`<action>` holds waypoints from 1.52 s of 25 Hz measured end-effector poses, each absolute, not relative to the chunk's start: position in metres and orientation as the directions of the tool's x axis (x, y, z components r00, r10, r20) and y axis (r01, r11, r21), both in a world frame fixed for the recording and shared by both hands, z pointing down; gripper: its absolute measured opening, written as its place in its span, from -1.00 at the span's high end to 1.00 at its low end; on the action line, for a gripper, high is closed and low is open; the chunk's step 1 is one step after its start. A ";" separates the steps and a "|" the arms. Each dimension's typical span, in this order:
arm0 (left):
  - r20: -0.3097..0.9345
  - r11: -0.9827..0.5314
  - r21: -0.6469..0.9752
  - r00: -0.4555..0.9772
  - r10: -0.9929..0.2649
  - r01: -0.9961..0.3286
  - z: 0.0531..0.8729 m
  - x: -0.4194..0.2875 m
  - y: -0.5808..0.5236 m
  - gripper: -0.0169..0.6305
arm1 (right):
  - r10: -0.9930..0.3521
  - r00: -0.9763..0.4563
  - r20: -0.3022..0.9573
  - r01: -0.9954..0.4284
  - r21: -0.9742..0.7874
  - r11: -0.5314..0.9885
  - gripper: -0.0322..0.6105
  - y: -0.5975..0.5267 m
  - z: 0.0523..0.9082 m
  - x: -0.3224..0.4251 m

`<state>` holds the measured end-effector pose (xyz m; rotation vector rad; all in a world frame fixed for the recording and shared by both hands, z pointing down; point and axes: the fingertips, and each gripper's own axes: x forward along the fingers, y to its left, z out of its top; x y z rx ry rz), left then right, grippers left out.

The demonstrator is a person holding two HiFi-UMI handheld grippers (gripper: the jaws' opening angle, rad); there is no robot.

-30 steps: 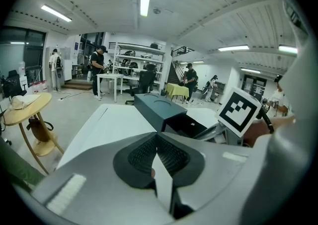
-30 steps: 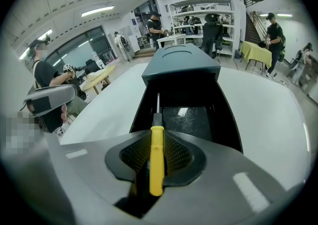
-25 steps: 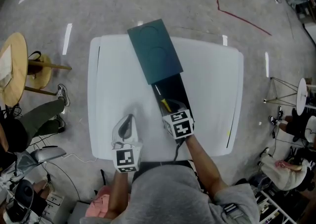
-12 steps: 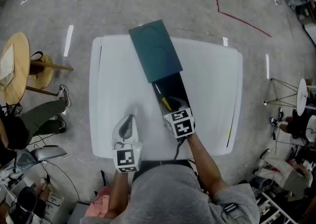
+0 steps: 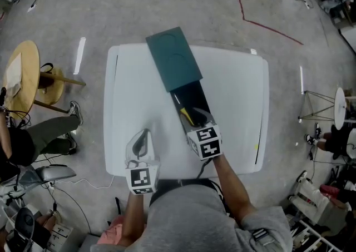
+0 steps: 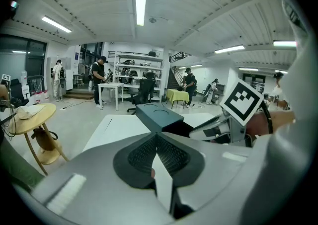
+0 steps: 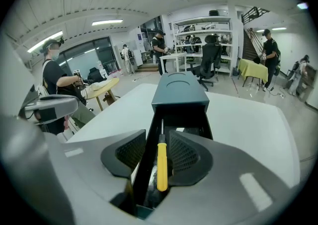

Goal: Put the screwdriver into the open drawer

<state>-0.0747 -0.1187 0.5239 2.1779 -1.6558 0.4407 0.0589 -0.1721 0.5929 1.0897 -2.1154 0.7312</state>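
Note:
A teal cabinet lies on the white table with its black drawer pulled out towards me. The yellow-handled screwdriver lies inside the drawer, its shaft pointing to the cabinet; the head view shows the screwdriver just ahead of my right gripper. In the right gripper view the right gripper hangs over the drawer's near end. Its jaws are opening and stand either side of the handle without touching it. My left gripper hovers over bare table left of the drawer, and the left gripper is shut and empty.
A round wooden side table and a seated person's legs are left of the table. A tripod stand is at the right. People, desks and shelves fill the room's far end.
The right gripper's jaws have spread and lifted off the screwdriver, which stays lying in the drawer. The left gripper has risen a little.

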 end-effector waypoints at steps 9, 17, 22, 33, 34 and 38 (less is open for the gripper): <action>0.388 -0.261 0.069 0.267 -0.882 -0.963 0.484 -0.072 -0.101 0.91 | -0.613 -0.480 0.628 -0.839 -0.123 0.531 0.56 -0.151 0.526 0.059; 0.318 -0.269 0.050 0.271 -0.909 -0.962 0.444 -0.072 -0.080 0.91 | -0.708 -0.505 0.494 -0.837 -0.081 0.541 0.70 -0.126 0.465 0.057; 0.277 -0.283 0.034 0.281 -0.919 -0.958 0.423 -0.071 -0.068 0.91 | -0.767 -0.490 0.414 -0.854 -0.051 0.518 0.89 -0.106 0.435 0.062; 0.220 -0.310 0.020 0.307 -0.926 -0.951 0.400 -0.067 -0.020 0.91 | -0.803 -0.495 0.332 -0.856 -0.027 0.517 0.89 -0.047 0.412 0.064; 0.218 -0.312 0.017 0.308 -0.926 -0.950 0.400 -0.066 -0.014 0.91 | -0.803 -0.498 0.328 -0.855 -0.027 0.518 0.89 -0.040 0.412 0.064; 0.209 -0.313 0.009 0.308 -0.928 -0.950 0.397 -0.066 0.006 0.91 | -0.808 -0.499 0.315 -0.854 -0.019 0.520 0.89 -0.018 0.413 0.066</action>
